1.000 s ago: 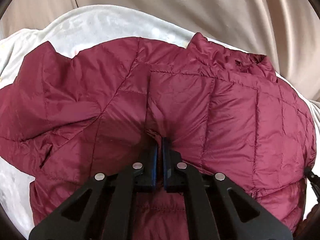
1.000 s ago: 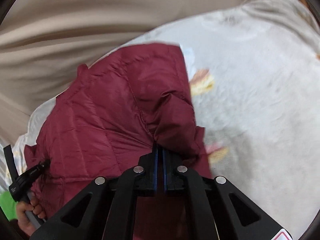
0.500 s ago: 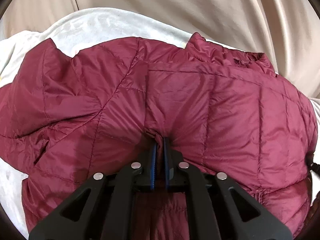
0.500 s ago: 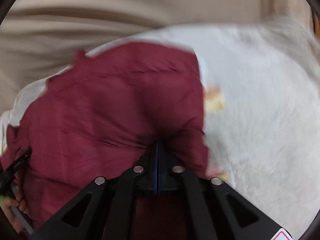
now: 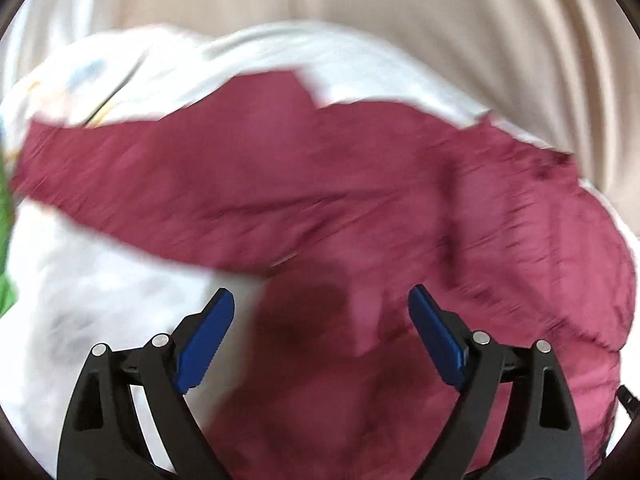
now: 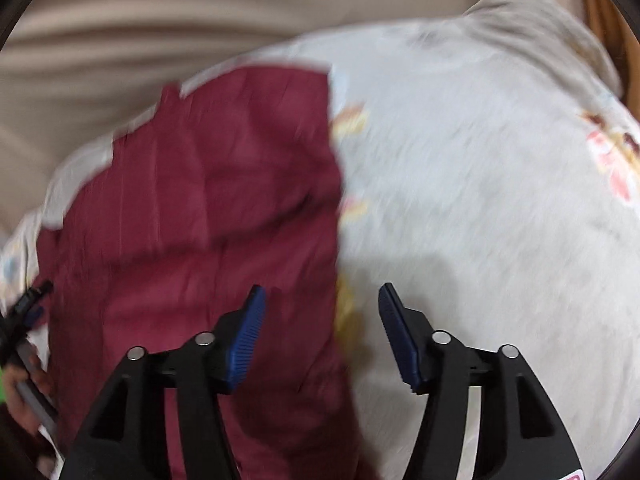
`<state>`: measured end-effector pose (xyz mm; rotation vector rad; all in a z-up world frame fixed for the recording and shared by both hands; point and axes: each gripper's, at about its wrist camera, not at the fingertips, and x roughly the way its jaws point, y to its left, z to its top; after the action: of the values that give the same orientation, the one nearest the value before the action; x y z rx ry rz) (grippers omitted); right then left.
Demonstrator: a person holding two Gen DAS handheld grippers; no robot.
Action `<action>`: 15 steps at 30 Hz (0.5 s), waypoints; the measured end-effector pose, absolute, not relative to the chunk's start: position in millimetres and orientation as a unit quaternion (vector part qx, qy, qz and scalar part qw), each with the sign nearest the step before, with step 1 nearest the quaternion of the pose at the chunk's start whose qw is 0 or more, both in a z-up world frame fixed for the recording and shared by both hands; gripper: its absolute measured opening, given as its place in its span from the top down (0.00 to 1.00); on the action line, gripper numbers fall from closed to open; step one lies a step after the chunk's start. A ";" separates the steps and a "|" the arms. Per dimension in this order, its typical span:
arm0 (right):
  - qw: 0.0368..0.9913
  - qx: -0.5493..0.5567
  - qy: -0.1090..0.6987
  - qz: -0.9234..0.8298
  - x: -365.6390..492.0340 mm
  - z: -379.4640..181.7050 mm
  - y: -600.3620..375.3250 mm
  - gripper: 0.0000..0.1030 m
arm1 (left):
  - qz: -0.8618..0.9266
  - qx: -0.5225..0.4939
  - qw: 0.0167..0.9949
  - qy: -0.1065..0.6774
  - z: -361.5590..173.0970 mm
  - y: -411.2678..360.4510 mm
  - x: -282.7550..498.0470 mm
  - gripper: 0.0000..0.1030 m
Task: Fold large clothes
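A maroon quilted puffer jacket (image 5: 360, 200) lies on a white blanket (image 5: 100, 300); both views are blurred by motion. My left gripper (image 5: 320, 304) is open and empty, just above the jacket's near part, with one sleeve stretching to the left. In the right wrist view the jacket (image 6: 200, 220) fills the left half. My right gripper (image 6: 322, 300) is open and empty over the jacket's right edge, where it meets the blanket (image 6: 480, 200).
Beige curtain (image 5: 400, 0) hangs behind the bed. The blanket has floral prints (image 6: 612, 160) at the right. The other gripper and the hand holding it (image 6: 24, 340) show at the left edge. Something green (image 5: 6, 240) is at the far left.
Both grippers have opened and let go of the jacket. The jacket now lies flatter on the blanket, and both cameras have shifted quickly.
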<state>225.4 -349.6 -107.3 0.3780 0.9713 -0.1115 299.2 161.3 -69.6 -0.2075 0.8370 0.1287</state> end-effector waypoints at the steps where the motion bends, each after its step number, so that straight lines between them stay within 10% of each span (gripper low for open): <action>1: 0.864 0.182 0.467 -0.053 221.4 -113.7 -343.6 0.42 | 0.074 -0.111 0.896 0.424 -75.4 177.2 289.5 0.16; 3: 0.866 0.177 0.464 -0.055 215.6 -114.6 -336.4 0.46 | 0.076 -0.131 0.877 0.456 -86.9 198.0 273.5 0.19; 6: 0.864 0.194 0.462 -0.038 205.0 -110.5 -335.1 0.93 | 0.036 -0.158 0.862 0.481 -99.2 211.4 252.3 0.61; 7: 0.865 0.194 0.461 -0.037 200.8 -107.9 -334.7 0.96 | 0.021 -0.156 0.861 0.484 -97.8 210.3 247.9 0.92; 15: 0.839 0.178 0.511 -0.058 83.1 -99.4 -333.5 0.97 | -0.044 -0.129 0.830 0.540 -85.1 196.7 148.8 0.98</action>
<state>83.1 -333.5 -99.4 0.3775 1.0804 -0.1230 148.8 196.7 -85.1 -0.2736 1.1458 -0.0927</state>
